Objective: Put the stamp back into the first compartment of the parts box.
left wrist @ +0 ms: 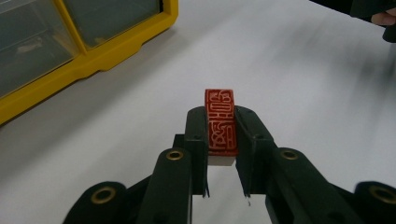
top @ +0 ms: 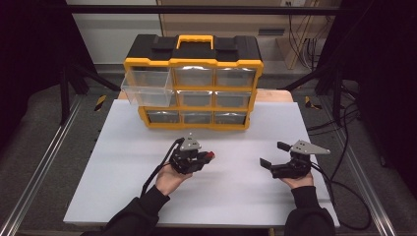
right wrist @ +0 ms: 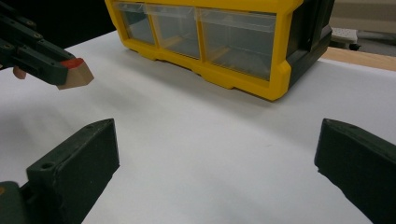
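My left gripper [top: 206,157] is shut on a small seal stamp [left wrist: 221,121], a pale stone block with a red carved face turned up between the jaws. In the right gripper view the same stamp [right wrist: 74,73] hangs above the white board, its red top and tan body showing. My right gripper [top: 273,155] is open with nothing between its wide-set jaws, a little to the right of the left one. A yellow and black drawer cabinet [top: 193,83] stands at the back of the board, and its top-left clear drawer [top: 147,87] is pulled out.
The white board [top: 236,196] covers the table in front of the cabinet. Cables trail from both grippers, and more cables lie on the floor at the right [top: 344,128]. Metal rails run along both sides.
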Demonstrator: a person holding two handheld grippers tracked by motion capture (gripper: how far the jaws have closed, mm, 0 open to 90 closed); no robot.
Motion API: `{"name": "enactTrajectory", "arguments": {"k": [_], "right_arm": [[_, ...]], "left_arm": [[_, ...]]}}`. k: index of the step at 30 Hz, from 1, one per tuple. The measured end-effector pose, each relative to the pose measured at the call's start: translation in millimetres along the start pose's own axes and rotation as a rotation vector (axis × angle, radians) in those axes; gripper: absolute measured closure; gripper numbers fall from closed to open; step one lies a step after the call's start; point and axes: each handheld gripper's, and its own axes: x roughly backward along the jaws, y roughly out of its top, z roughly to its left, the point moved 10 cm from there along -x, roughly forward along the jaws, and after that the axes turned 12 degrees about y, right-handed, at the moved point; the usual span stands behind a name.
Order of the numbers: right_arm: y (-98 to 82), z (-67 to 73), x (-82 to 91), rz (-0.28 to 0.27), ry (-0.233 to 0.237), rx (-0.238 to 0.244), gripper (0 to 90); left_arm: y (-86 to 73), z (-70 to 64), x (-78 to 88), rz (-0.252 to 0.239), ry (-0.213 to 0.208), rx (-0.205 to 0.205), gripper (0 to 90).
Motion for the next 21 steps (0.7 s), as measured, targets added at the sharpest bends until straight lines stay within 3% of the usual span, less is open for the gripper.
{"name": "enactTrajectory", "arguments": {"k": [21], "right_arm": [[0.2, 0.1, 0.2, -0.001, 0.002, 0.001, 0.3]], "left_arm": [[6.0, 21.1, 21.8, -0.021, 0.027, 0.027, 76.1]]}}
